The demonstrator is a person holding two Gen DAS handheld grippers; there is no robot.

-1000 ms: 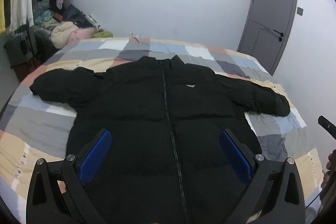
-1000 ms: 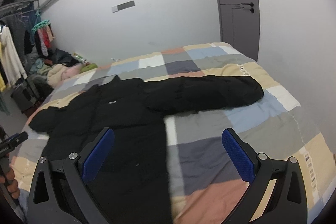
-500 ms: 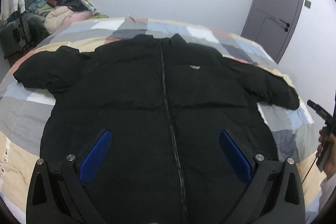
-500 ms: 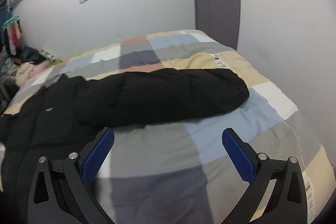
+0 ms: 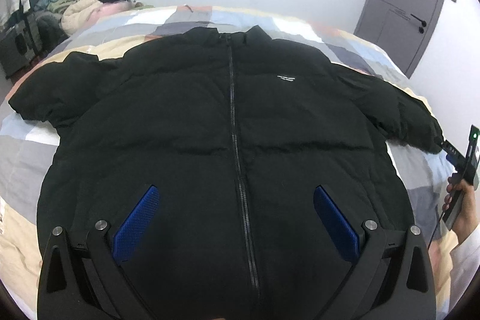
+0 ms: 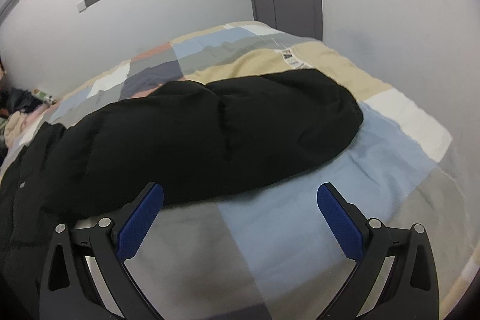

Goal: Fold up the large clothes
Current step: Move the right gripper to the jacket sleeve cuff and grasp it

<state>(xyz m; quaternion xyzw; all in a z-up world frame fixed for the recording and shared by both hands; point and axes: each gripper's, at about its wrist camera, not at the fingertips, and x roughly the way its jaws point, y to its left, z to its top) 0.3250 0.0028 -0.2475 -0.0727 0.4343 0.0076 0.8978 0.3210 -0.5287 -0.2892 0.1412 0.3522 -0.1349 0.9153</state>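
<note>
A black puffer jacket (image 5: 210,122) lies flat and zipped on the bed, collar far, both sleeves spread out sideways. My left gripper (image 5: 235,218) is open and empty above the jacket's lower front, astride the zip. My right gripper (image 6: 240,213) is open and empty just in front of the jacket's right sleeve (image 6: 228,134), near its cuff (image 6: 336,113). The right gripper also shows at the right edge of the left wrist view (image 5: 459,161), next to that cuff.
The bed has a patchwork cover (image 6: 300,230) of grey, blue, beige and white squares. A pile of clothes (image 5: 81,11) and hanging garments stand at the far left. A grey door (image 5: 405,5) is at the far right, white wall behind.
Both grippers have moved forward and down. The left has closed in over the jacket's body. The right has swung right and closed in on the right sleeve. Both stay open.
</note>
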